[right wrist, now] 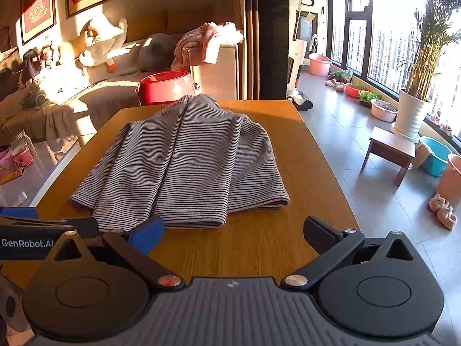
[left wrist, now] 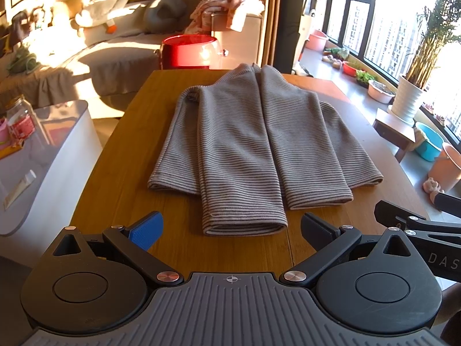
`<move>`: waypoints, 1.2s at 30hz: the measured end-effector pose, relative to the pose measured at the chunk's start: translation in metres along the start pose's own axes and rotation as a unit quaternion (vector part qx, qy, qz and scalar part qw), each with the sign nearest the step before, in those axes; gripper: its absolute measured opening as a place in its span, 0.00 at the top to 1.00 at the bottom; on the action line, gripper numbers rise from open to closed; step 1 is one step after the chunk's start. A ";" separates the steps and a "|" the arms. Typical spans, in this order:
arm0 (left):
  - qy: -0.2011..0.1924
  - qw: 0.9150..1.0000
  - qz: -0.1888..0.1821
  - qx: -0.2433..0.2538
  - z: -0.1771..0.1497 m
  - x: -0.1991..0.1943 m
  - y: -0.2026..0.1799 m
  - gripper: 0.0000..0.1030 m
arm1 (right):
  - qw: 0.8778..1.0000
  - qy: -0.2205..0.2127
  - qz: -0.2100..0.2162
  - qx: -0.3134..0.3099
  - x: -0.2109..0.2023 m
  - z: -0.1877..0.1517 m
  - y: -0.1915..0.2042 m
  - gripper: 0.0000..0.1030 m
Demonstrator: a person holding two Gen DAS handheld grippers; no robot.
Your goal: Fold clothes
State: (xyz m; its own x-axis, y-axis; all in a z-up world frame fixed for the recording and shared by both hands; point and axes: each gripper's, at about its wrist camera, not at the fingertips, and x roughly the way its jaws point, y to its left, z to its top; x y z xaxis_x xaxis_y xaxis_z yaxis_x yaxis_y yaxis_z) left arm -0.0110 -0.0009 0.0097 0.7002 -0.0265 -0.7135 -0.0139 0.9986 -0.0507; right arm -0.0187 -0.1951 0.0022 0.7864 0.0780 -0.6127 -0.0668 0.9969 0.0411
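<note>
A grey striped sweater (left wrist: 253,141) lies on the wooden table (left wrist: 121,190), both sleeves folded lengthwise over its body, cuffs toward me. It also shows in the right wrist view (right wrist: 187,167). My left gripper (left wrist: 230,232) is open and empty, just in front of the near cuff. My right gripper (right wrist: 233,235) is open and empty, just short of the sweater's near hem, toward its right side. The right gripper's body shows at the right edge of the left wrist view (left wrist: 417,225).
A red tub (left wrist: 188,52) stands beyond the table's far end, before a sofa with a plush goose (left wrist: 100,5) and pink clothes (left wrist: 227,5). A white side table with a jar (left wrist: 20,121) is at left. Stool (right wrist: 389,150), buckets and plants are at right.
</note>
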 end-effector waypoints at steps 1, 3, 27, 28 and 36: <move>0.000 1.000 0.000 0.000 0.000 0.000 0.000 0.00 | 1.000 0.000 0.001 0.000 0.000 0.000 0.000 0.00; 0.001 1.000 0.001 0.000 0.000 0.000 0.000 0.00 | 1.000 0.001 0.002 0.001 0.001 0.000 0.000 0.00; 0.002 1.000 0.004 0.000 0.001 0.004 0.002 0.00 | 1.000 0.006 0.005 0.001 0.006 0.001 0.002 0.00; 0.002 1.000 0.005 0.000 0.000 0.004 0.002 0.00 | 1.000 0.006 0.005 0.000 0.006 0.001 0.002 0.00; 0.007 1.000 0.005 0.000 0.000 0.009 0.002 0.00 | 1.000 0.012 0.008 -0.003 0.010 0.001 0.002 0.00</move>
State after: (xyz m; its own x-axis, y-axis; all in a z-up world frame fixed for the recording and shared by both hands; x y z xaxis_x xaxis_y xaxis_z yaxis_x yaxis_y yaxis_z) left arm -0.0042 0.0012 0.0030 0.6894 -0.0164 -0.7242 -0.0208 0.9989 -0.0425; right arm -0.0105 -0.1918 -0.0033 0.7705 0.0939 -0.6305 -0.0830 0.9955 0.0469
